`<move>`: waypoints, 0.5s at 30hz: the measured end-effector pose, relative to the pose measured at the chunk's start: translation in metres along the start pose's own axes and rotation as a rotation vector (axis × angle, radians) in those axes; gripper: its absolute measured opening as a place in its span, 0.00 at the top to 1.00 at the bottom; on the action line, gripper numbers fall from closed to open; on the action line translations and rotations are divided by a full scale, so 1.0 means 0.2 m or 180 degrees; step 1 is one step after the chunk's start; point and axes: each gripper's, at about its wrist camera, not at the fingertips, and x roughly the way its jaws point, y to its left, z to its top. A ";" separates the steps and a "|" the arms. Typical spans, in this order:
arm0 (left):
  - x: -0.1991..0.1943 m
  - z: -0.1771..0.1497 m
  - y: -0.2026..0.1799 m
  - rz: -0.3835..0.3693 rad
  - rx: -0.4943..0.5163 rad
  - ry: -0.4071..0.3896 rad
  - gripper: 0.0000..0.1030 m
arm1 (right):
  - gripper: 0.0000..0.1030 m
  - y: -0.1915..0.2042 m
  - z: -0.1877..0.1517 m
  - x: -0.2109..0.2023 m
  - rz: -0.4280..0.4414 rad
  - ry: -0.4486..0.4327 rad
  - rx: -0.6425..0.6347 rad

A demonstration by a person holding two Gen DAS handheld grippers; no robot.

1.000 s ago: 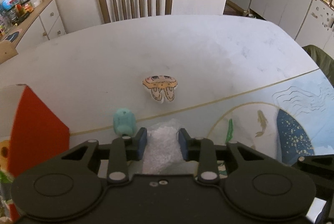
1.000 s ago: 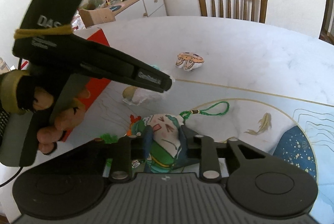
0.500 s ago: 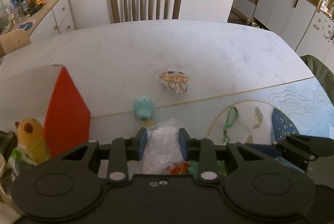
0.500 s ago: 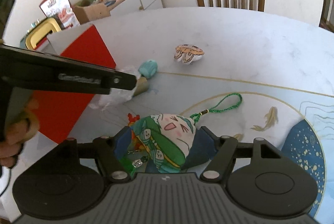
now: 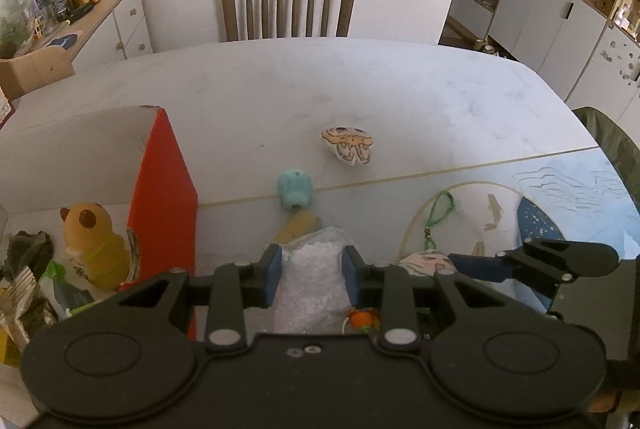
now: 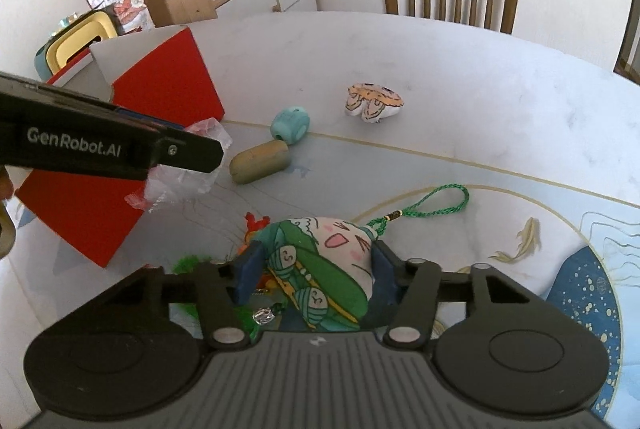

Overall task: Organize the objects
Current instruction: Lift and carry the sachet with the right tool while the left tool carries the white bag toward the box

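My left gripper [image 5: 312, 265] is shut on a crumpled clear plastic bag [image 5: 310, 281]; in the right wrist view the bag [image 6: 180, 175] hangs from that gripper [image 6: 192, 149] beside the open red box [image 6: 160, 101]. My right gripper [image 6: 316, 265] stands open low over the mat. A green and white plush charm [image 6: 324, 257] lies between its fingers, its green cord [image 6: 436, 205] trailing right. A teal toy [image 5: 294, 189], a tan cylinder [image 5: 298, 225] and a flat cartoon plush [image 5: 348, 145] lie on the table beyond.
The red box [image 5: 164, 197] holds a yellow bear toy [image 5: 94, 245] and packets. A printed mat [image 6: 520, 213] covers the near table. A wooden chair [image 5: 288, 1] stands at the far edge. A cluttered sideboard [image 5: 104, 17] stands at the left.
My right gripper's fingers have spread off the plush charm, which now lies wider between them. My left gripper has pulled back with the bag, bringing the red box's inside into view.
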 end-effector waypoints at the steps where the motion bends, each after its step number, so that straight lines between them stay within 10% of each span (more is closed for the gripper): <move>1: -0.01 0.00 0.00 -0.0009 0.0005 -0.0006 0.70 | 0.56 0.01 0.00 -0.01 -0.0004 -0.0014 -0.0016; 15: -0.21 -0.04 0.04 -0.0102 0.0071 -0.0090 0.70 | 0.59 0.08 -0.03 -0.30 0.0027 -0.0291 -0.0050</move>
